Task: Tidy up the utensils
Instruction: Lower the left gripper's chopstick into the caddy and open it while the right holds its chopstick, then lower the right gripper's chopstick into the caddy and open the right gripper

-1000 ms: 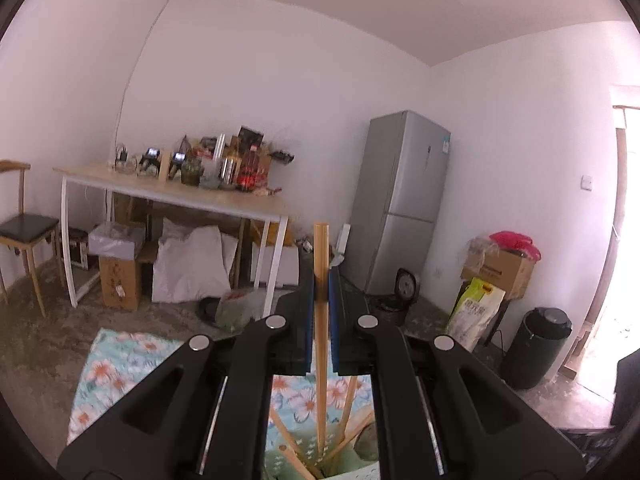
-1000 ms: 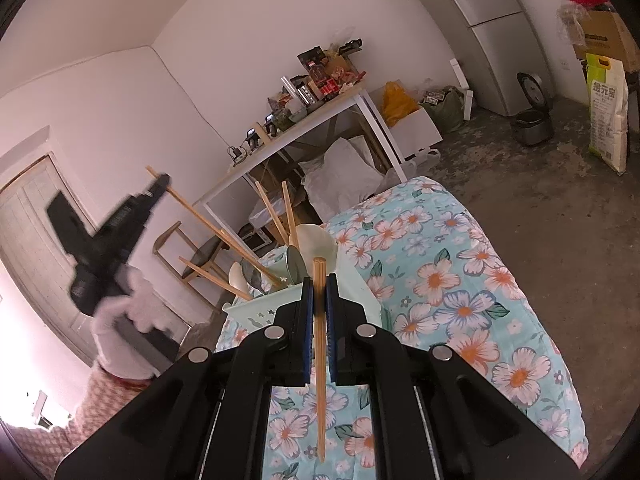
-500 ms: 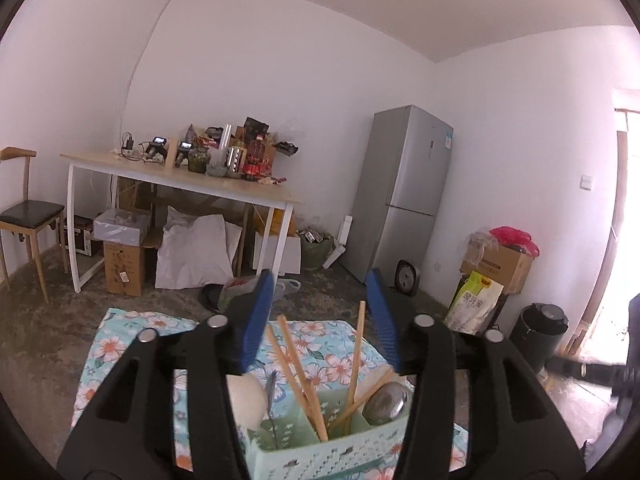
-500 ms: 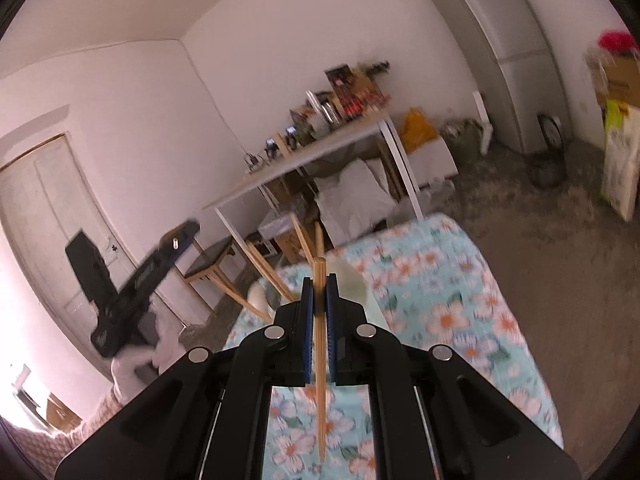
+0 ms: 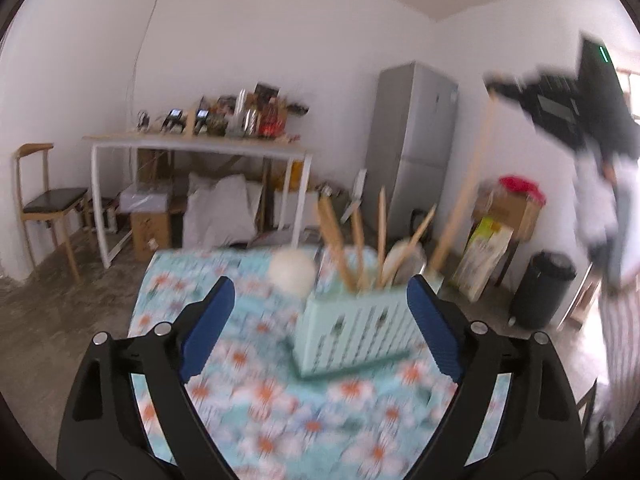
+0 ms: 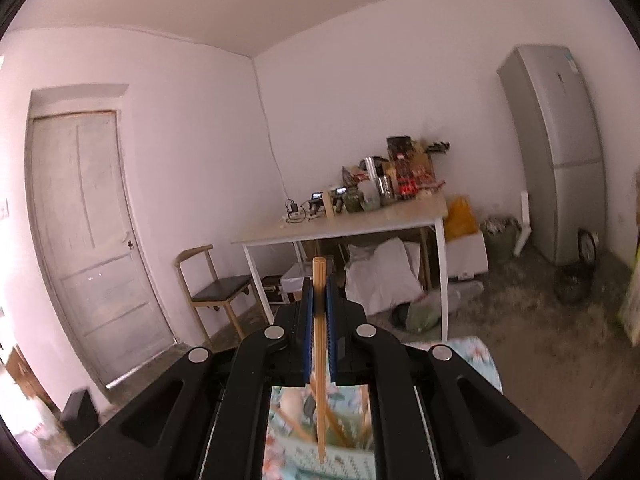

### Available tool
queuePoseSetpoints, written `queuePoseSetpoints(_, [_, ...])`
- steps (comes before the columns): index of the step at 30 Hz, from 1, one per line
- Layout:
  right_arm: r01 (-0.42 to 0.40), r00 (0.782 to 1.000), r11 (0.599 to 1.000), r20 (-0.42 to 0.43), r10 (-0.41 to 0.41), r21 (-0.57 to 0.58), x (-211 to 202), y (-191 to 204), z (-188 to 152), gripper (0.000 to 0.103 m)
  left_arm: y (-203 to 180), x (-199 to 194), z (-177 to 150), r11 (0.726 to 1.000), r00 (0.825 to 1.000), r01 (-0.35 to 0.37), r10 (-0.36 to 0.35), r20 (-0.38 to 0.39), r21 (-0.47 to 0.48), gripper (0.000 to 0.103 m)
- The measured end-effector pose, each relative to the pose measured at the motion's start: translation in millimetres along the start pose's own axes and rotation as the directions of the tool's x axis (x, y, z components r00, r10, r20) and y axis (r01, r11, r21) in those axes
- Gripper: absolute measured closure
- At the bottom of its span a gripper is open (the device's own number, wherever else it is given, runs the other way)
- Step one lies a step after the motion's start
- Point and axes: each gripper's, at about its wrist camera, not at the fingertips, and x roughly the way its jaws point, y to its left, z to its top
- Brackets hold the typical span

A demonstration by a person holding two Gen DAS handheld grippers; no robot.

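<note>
A mint-green slotted basket (image 5: 354,336) stands on the flowered tablecloth (image 5: 248,364) and holds several wooden chopsticks (image 5: 340,244) and a white ladle (image 5: 292,274). My left gripper (image 5: 320,288) faces the basket from the near side. Its jaws are opening wide and nothing is between them. My right gripper (image 6: 319,280) is shut on one chopstick (image 6: 319,344), which hangs upright over the basket (image 6: 332,454). In the left wrist view that right gripper (image 5: 508,86) is high at the right, and its chopstick (image 5: 468,196) slants down to the basket's right end.
A white-legged table (image 5: 200,146) piled with clutter stands at the back wall, boxes and bags under it. A wooden chair (image 5: 44,200) is to its left, a grey fridge (image 5: 412,148), a carton and a black bin (image 5: 544,292) to its right. A door (image 6: 88,240) is at the left.
The left gripper let go of its chopstick, opened wide and drew back and down from the basket. The right gripper rose, rolled level and carried its chopstick over the basket.
</note>
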Motion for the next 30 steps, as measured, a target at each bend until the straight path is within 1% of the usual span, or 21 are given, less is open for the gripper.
queuePoseSetpoints(3, [0.018, 1.000, 0.999, -0.006, -0.018, -0.051, 27, 7, 1, 0.097, 7, -11, -22, 0.998, 0.997, -0.059, 0.059, -0.042, 0.014, 0.015])
queuePoseSetpoints(7, [0.037, 0.999, 0.995, -0.025, -0.040, -0.094, 60, 13, -6, 0.097, 17, -22, -36, 0.994, 0.992, -0.106, 0.106, -0.070, -0.004, 0.014])
queuePoseSetpoints(9, [0.047, 0.998, 0.992, -0.031, -0.051, -0.118, 75, 14, -14, 0.097, 22, -26, -41, 0.991, 0.988, -0.132, 0.130, -0.081, -0.015, 0.013])
queuePoseSetpoints(12, [0.068, 0.996, 0.984, -0.050, -0.077, -0.162, 95, 16, -33, 0.097, 23, -32, -44, 0.988, 0.985, -0.151, 0.149, -0.085, -0.021, 0.013])
queuePoseSetpoints(15, [0.081, 0.990, 0.977, -0.098, -0.102, -0.197, 108, 16, -56, 0.097, 23, -38, -43, 0.986, 0.985, -0.162, 0.159, -0.071, -0.028, 0.012])
queuePoseSetpoints(16, [0.078, 0.989, 0.977, -0.109, -0.101, -0.197, 107, 16, -64, 0.096, 23, -39, -43, 0.986, 0.985, -0.162, 0.160, -0.068, -0.028, 0.012])
queuePoseSetpoints(18, [0.075, 0.989, 0.978, -0.112, -0.098, -0.193, 103, 15, -69, 0.095, 21, -40, -41, 0.986, 0.985, -0.165, 0.163, -0.065, -0.023, 0.012])
queuePoseSetpoints(19, [0.075, 0.990, 0.980, -0.108, -0.096, -0.185, 98, 15, -72, 0.089, 21, -40, -41, 0.986, 0.985, -0.164, 0.163, -0.059, -0.021, 0.011])
queuePoseSetpoints(20, [0.076, 0.990, 0.982, -0.101, -0.095, -0.175, 92, 15, -73, 0.080, 21, -38, -40, 0.987, 0.986, -0.161, 0.160, -0.057, -0.022, 0.011])
queuePoseSetpoints(21, [0.079, 0.991, 0.983, -0.094, -0.096, -0.169, 89, 15, -73, 0.076, 18, -37, -40, 0.987, 0.986, -0.159, 0.157, -0.056, -0.023, 0.011])
queuePoseSetpoints(24, [0.085, 0.995, 0.989, -0.051, -0.091, -0.118, 64, 17, -70, 0.073, 15, -35, -39, 0.987, 0.987, -0.156, 0.155, -0.053, -0.028, 0.010])
queuePoseSetpoints(26, [0.080, 0.996, 0.993, -0.026, -0.083, -0.085, 48, 18, -72, 0.065, 13, -32, -37, 0.987, 0.985, -0.161, 0.160, -0.060, -0.023, 0.010])
queuePoseSetpoints(28, [0.074, 0.997, 0.996, -0.005, -0.075, -0.052, 28, 20, -79, 0.060, 9, -30, -34, 0.984, 0.982, -0.180, 0.179, -0.066, -0.013, 0.009])
queuePoseSetpoints(30, [0.074, 0.997, 0.997, -0.007, -0.075, -0.024, 10, 21, -92, 0.056, 7, -28, -31, 0.981, 0.979, -0.193, 0.193, -0.064, -0.005, 0.009])
